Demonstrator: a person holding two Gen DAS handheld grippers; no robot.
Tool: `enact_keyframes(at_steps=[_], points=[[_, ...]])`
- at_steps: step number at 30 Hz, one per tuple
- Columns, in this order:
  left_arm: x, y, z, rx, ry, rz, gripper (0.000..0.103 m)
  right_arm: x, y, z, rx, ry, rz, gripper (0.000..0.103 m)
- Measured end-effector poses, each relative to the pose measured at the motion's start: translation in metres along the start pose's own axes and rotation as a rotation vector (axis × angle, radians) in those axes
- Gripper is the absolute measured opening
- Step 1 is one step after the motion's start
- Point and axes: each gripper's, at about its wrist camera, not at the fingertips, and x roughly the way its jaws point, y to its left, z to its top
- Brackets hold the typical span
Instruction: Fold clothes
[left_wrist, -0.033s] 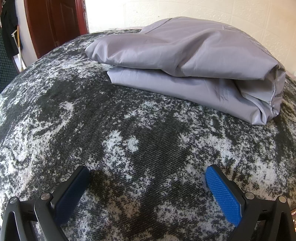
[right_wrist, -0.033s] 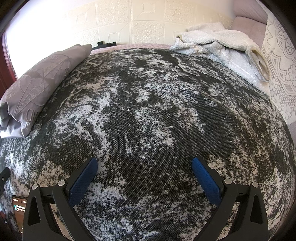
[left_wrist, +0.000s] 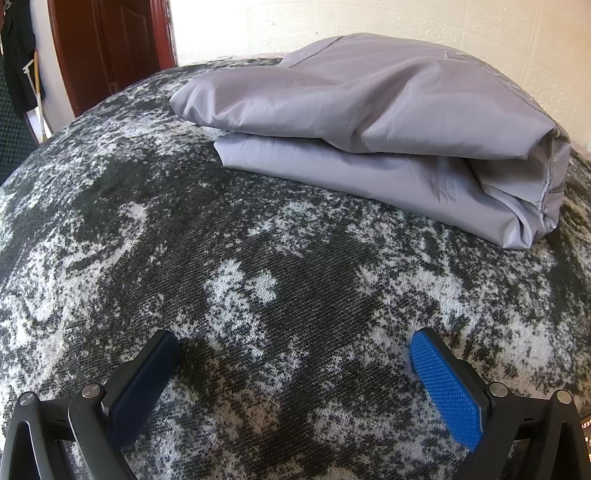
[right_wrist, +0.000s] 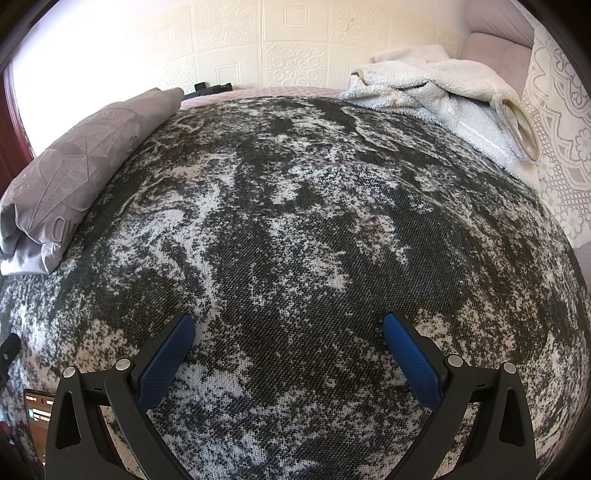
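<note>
A folded grey garment (left_wrist: 369, 133) lies on the black-and-white mottled bed cover (left_wrist: 258, 277), ahead of my left gripper (left_wrist: 291, 350), which is open and empty, a little short of it. The same grey garment (right_wrist: 74, 173) shows at the far left in the right wrist view. A crumpled white fleece garment (right_wrist: 443, 96) lies at the back right. My right gripper (right_wrist: 288, 332) is open and empty over bare cover (right_wrist: 295, 221), apart from both garments.
A cream embossed wall (right_wrist: 277, 44) runs behind the bed. A dark red door (left_wrist: 110, 48) stands at the back left. A lace-covered cushion (right_wrist: 561, 140) is at the right edge. A phone (right_wrist: 37, 413) lies at the lower left.
</note>
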Motion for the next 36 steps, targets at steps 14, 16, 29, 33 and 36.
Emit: enact_keyframes(at_steps=[14,16,29,33,36], points=[[0.001,0.009,-0.005,-0.026,0.001,-0.056,0.103,0.000,0.000,0.000,0.000,0.000,0.000,0.103],[0.000,0.011,-0.005,-0.036,0.002,-0.073,0.103,0.000,0.000,0.000,0.000,0.000,0.000,0.103],[-0.005,0.001,-0.008,0.005,0.026,-0.033,0.103,0.000,0.000,0.000,0.000,0.001,0.000,0.103],[-0.006,0.001,-0.009,-0.002,0.017,-0.025,0.103,0.000,0.000,0.000,0.001,0.001,0.000,0.103],[-0.003,0.003,-0.005,-0.021,0.032,-0.023,0.103,0.000,0.001,0.000,0.000,0.003,-0.002,0.103]])
